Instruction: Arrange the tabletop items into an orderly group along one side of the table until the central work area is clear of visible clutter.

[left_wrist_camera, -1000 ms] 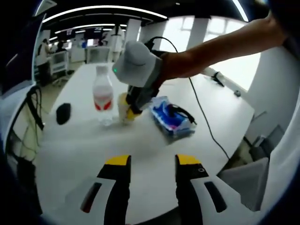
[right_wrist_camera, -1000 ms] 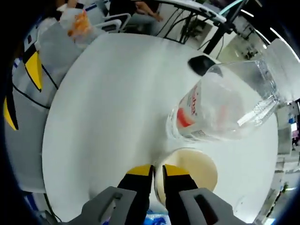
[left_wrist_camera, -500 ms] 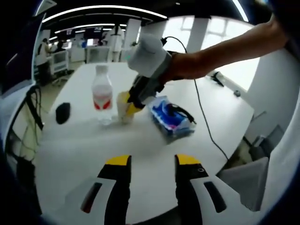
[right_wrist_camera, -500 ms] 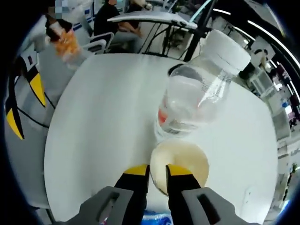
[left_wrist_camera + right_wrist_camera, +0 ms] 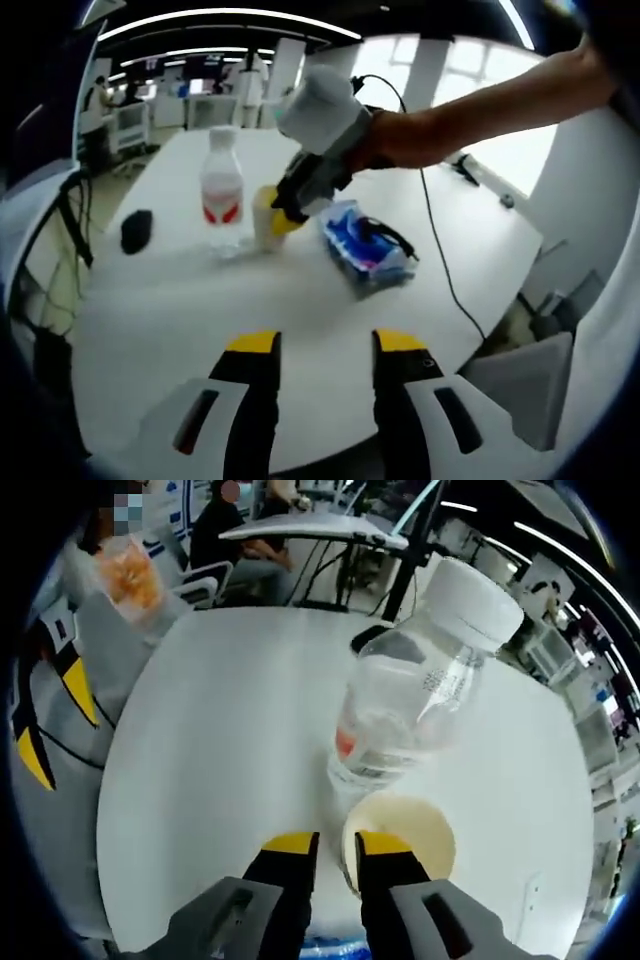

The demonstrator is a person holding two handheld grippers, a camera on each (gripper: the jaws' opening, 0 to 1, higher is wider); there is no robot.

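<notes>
Right gripper (image 5: pixel 322 848): the near wall of a cream paper cup (image 5: pixel 405 830) is straddled by the jaws, one jaw outside the rim, the other over the cup's mouth; whether the wall is actually pinched cannot be told. In the left gripper view the same gripper (image 5: pixel 285 210) is seen reaching down onto the cup (image 5: pixel 263 218) from above.

Cup: held upright on the white surface (image 5: pixel 230 730), its mouth facing up, directly ahead of the right jaws.

Water bottle (image 5: pixel 412 695): found standing just beyond the cup, close beside it or touching, with a white cap and a red label; its long axis is upright.

Left gripper (image 5: pixel 320 345): jaws are spread apart with nothing between them, held low over the near edge of the surface (image 5: pixel 180 300), well apart from the grouped items.

Tissue pack (image 5: pixel 365 245): a blue packet is seen lying flat near the cup, on the side away from the bottle (image 5: pixel 221 190).

Dark object (image 5: pixel 135 228): a small black item is set apart beyond the bottle, toward the surface's edge.

Nearer gripper: the right one, already at the cup; any shift of the cup is judged to be its job.
</notes>
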